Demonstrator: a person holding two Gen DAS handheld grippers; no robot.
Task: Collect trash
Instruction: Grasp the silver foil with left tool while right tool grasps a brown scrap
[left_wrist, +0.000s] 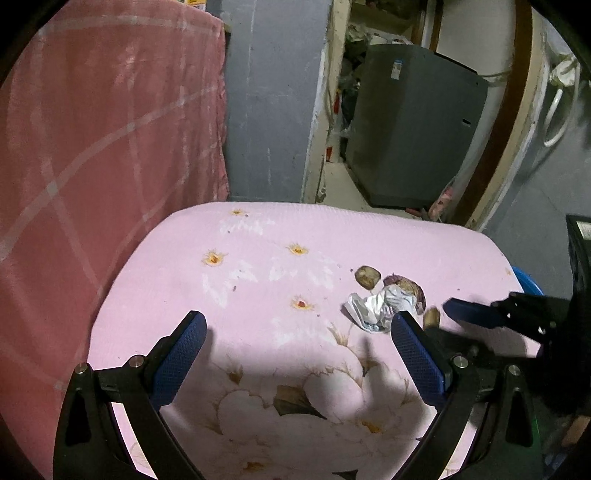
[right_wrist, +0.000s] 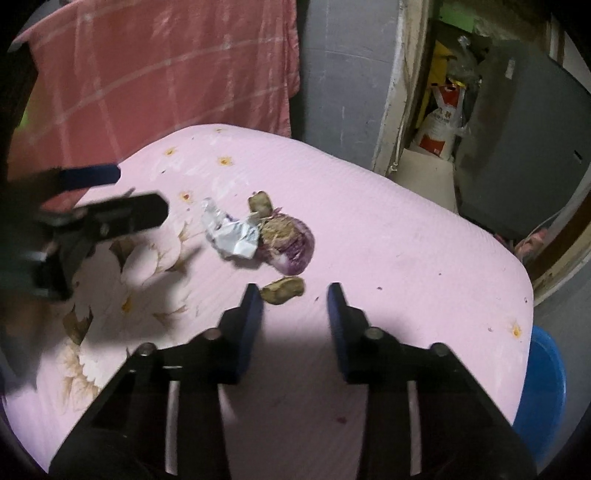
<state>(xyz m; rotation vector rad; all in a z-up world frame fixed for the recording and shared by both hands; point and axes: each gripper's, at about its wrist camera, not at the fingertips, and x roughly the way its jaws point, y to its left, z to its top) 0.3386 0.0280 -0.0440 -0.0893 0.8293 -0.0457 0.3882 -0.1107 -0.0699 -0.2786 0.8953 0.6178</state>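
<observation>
- since the trash sits mid-right on the pink cloth (right_wrist: 406, 221), right gripper (right_wrist: 295, 295) hangs just short of it, jaws spread, empty
- left gripper (left_wrist: 295, 325) also spread wide, holding nothing
- wrapper (right_wrist: 231, 234): crumpled foil-like, light, springy; pinch a raised fold
- onion (right_wrist: 291, 243): purple, rounded, papery skin, probably slippery; grip across middle
- brown scrap (right_wrist: 282, 290): small, flat, likely soft
- blue bin (right_wrist: 543, 387) beside the edge

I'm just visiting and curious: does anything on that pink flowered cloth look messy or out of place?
Yes. A small heap of rubbish sits on the pink flowered cloth: a crumpled white wrapper against a purplish, withered vegetable scrap, plus two brown peel-like bits, one behind and one in front. Tiny dark crumbs lie scattered nearby.
</observation>
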